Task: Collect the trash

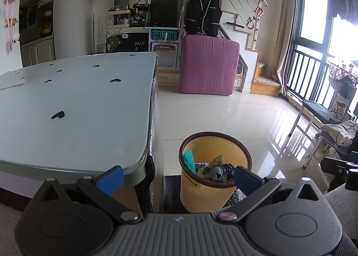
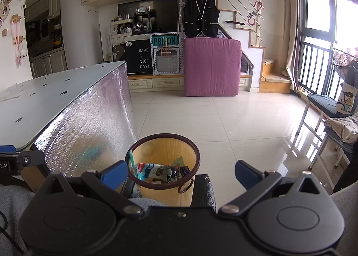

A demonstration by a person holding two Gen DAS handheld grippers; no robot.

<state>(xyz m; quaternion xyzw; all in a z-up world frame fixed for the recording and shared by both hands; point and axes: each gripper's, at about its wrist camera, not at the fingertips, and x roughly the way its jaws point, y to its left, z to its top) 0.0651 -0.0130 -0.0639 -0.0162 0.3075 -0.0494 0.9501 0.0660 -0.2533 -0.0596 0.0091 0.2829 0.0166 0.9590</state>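
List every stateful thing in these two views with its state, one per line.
left gripper: open, holding nothing.
right gripper: open, holding nothing.
yellow bin: upright on the floor beside the table, partly filled with trash.
crushed can: lying in the bin.
teal wrapper: sticking up inside the bin at its left wall.
table: no trash visible on the part of its top in view.
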